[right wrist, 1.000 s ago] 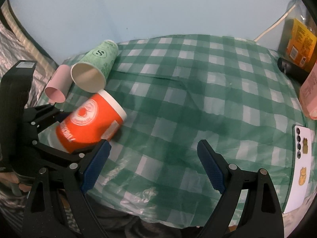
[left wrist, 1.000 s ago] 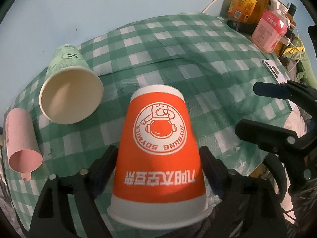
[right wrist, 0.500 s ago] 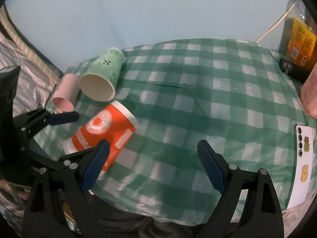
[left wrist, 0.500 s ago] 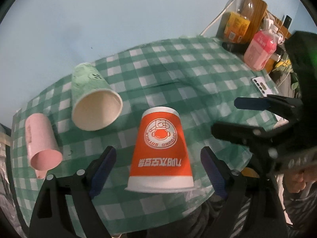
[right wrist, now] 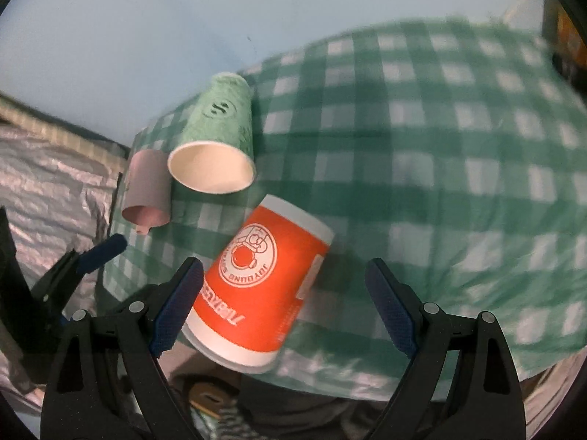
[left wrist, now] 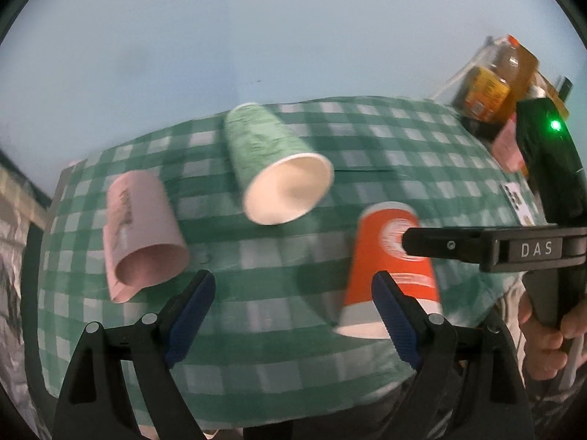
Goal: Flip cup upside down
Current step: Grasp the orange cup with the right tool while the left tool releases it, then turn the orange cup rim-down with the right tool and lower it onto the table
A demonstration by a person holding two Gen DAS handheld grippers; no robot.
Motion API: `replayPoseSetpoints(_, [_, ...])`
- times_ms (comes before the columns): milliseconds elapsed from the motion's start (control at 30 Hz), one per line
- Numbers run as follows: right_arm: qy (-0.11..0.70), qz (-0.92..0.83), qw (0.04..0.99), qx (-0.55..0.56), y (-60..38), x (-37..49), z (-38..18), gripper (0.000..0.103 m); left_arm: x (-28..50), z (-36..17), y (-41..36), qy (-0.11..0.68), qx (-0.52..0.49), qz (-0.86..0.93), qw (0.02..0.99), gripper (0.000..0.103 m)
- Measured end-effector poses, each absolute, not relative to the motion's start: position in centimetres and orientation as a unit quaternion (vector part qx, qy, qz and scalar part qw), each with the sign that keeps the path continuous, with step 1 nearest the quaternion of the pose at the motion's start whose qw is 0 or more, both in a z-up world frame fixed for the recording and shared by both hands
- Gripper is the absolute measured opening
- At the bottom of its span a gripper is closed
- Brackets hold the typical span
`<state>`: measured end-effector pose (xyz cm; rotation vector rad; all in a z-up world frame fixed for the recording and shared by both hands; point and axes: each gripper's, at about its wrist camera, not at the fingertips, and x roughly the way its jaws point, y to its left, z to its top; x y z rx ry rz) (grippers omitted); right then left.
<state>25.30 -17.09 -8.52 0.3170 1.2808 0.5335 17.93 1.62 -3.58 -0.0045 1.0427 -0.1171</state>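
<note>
An orange paper cup stands upside down, rim on the green checked tablecloth, near the table's front edge; it also shows in the right wrist view. My left gripper is open and empty, to the left of the orange cup. My right gripper is open, its jaws on either side of the orange cup without touching it. A green paper cup lies on its side with its mouth toward me, seen too in the right wrist view.
A pink cup lies on its side at the left, also in the right wrist view. Bottles and a box crowd the far right corner. A phone lies at the right edge. The table's edge is close below the orange cup.
My left gripper has let go of the orange cup and swung left. The cup now stands alone, upside down. My right gripper has moved left toward it.
</note>
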Motion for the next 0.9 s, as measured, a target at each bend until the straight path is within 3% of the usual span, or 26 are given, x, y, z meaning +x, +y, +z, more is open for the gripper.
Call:
replayPoseSetpoints(567, [0.637, 0.180, 0.740, 0.120, -12.8, 27.1, -12.1, 0.089, 18.5, -6.1, 3.8, 0.482, 0.023, -0.022, 0.876, 0.088])
replayPoseSetpoints(900, [0.624, 0.202, 0.743, 0.134, -13.5, 27.3, -12.1, 0.068, 18.4, -6.5, 4.5, 0.483, 0.001, -0.022, 0.875, 0.088])
